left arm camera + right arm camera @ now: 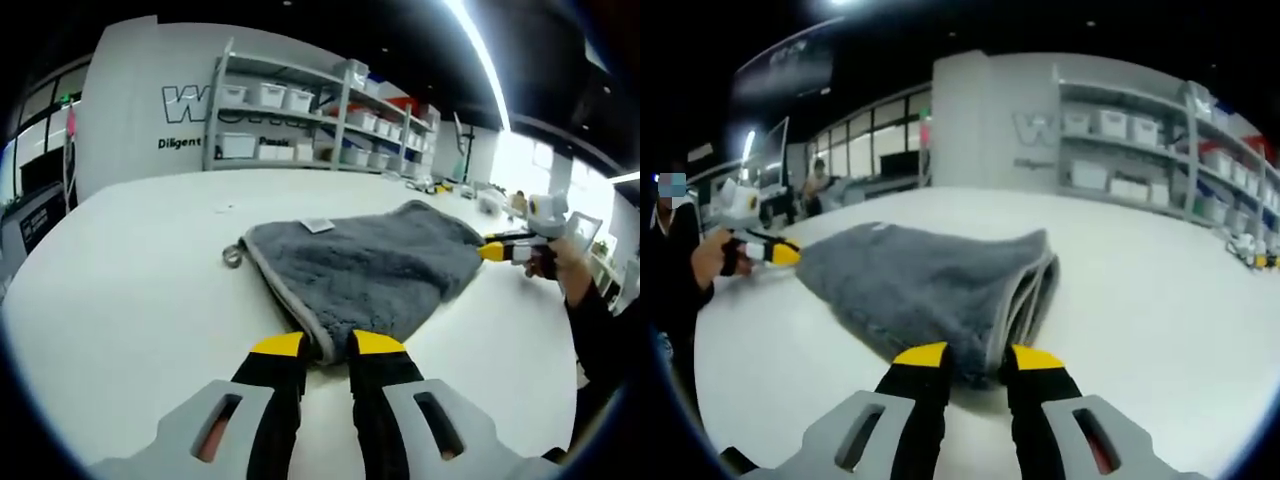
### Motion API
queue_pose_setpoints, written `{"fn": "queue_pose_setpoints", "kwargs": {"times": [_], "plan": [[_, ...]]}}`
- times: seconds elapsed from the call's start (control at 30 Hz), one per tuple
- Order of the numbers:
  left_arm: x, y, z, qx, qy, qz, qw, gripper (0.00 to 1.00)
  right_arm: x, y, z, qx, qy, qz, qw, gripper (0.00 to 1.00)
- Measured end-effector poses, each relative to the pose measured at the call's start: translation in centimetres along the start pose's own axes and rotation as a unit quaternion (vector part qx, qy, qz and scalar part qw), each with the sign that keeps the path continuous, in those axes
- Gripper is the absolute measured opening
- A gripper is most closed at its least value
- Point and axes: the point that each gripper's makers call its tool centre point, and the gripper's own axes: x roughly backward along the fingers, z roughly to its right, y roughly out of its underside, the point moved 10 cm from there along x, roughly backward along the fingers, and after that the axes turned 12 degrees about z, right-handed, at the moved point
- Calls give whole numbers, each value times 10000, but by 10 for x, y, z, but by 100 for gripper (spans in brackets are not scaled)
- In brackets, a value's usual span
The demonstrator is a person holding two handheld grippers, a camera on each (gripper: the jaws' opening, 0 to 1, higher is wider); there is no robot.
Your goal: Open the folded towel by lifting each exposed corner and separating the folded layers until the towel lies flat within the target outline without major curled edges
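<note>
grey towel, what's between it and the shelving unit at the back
In the left gripper view, bare white table stretches from the grey towel to the shelving unit. A small white tag rests on the towel's far edge.

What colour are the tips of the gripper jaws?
Yellow, on black jaws; clearest in the left gripper view, at the left gripper.

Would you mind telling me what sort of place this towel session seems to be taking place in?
Probably a lab or warehouse-style workroom: metal shelving stacked with storage bins, a big white table holding the grey towel, and strip ceiling lights.
</note>
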Motion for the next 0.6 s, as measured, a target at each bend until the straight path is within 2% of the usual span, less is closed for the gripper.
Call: {"fn": "queue_pose_setpoints", "kwargs": {"times": [0.13,0.43,0.53,0.6], "plan": [[0,2,1,-227,57,-28,9997,14,0,1,0,42,11,-57,10000,14],[0,0,-2,-194,101,95,9997,9,0,2,2,65,4,-53,10000,12],[1,0,-2,-276,30,115,9995,7,-2,2,0,394,-22,-79,9992,10],[1,-1,0,-388,7,111,9992,7,-3,1,-1,457,-45,-136,9989,9]]}}
